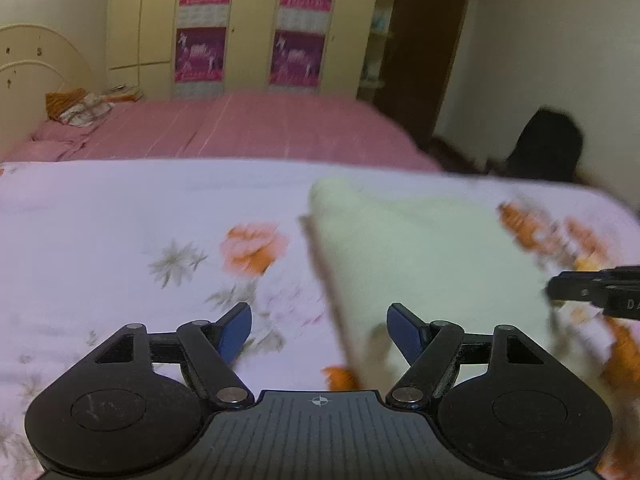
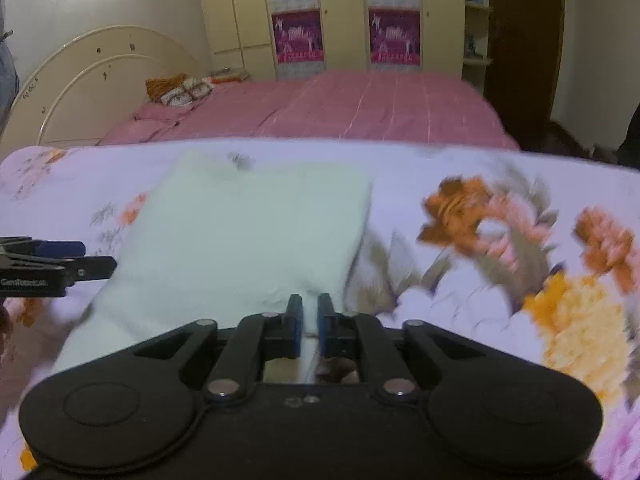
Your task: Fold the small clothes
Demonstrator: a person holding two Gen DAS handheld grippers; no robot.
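A pale green folded garment (image 1: 420, 248) (image 2: 248, 220) lies flat on the floral sheet (image 1: 120, 220) (image 2: 460, 300). My left gripper (image 1: 320, 332) hangs open over the garment's near left edge, and nothing sits between its blue pads. It enters the right wrist view from the left, side-on (image 2: 60, 264), beside the garment's left edge. My right gripper (image 2: 311, 316) is at the garment's near right corner. Its jaws stand a narrow gap apart, with a ridge of the pale cloth showing in the gap. From the left wrist view its tip (image 1: 592, 292) reaches in from the right edge.
Beyond the floral surface lies a pink striped bed (image 1: 260, 128) with a cream headboard (image 2: 92, 80) and crumpled cloths (image 2: 180, 88) near the pillows. A cream wardrobe (image 1: 248, 28) with purple panels stands at the back. A dark shape (image 1: 548, 144) sits at the right by the wall.
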